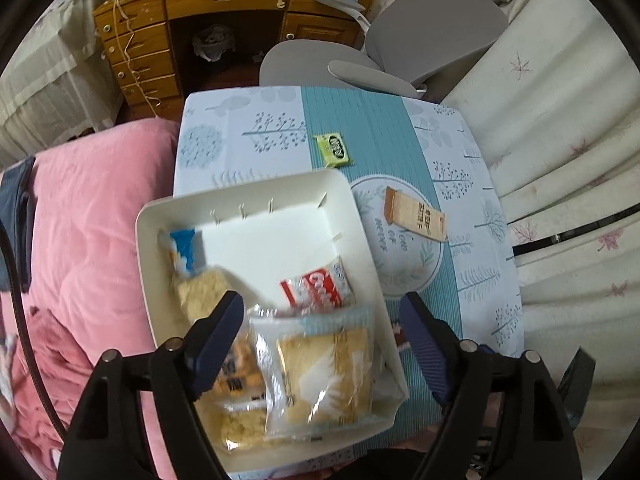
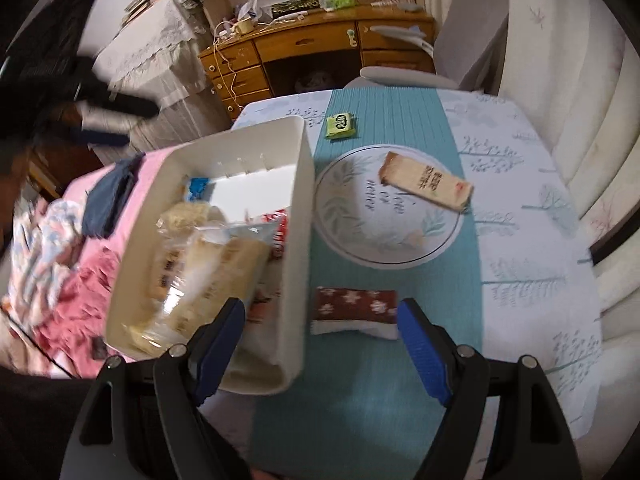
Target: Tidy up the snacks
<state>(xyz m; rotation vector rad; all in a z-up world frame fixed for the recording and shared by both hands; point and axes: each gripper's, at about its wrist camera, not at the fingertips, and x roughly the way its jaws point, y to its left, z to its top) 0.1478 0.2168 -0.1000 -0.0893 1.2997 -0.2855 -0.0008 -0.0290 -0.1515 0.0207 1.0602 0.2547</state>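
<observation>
Several packets already lay in the white bin (image 1: 352,208), three snacks remained on the table (image 2: 520,184), and both grippers (image 1: 322,344) (image 2: 320,344) stood spread, empty.

A home bedroom: pink bedding (image 1: 92,216), cluttered wooden desk (image 1: 224,12).

Soft, even daylight fills both views, brightest on the pale curtain (image 1: 560,128) to the right of the white tray (image 1: 256,196). Shadows are faint and glare is slight. Snack packets inside the tray are smeared by motion blur. Fisheye distortion bends the edges, and black vignetting rings every corner.
</observation>
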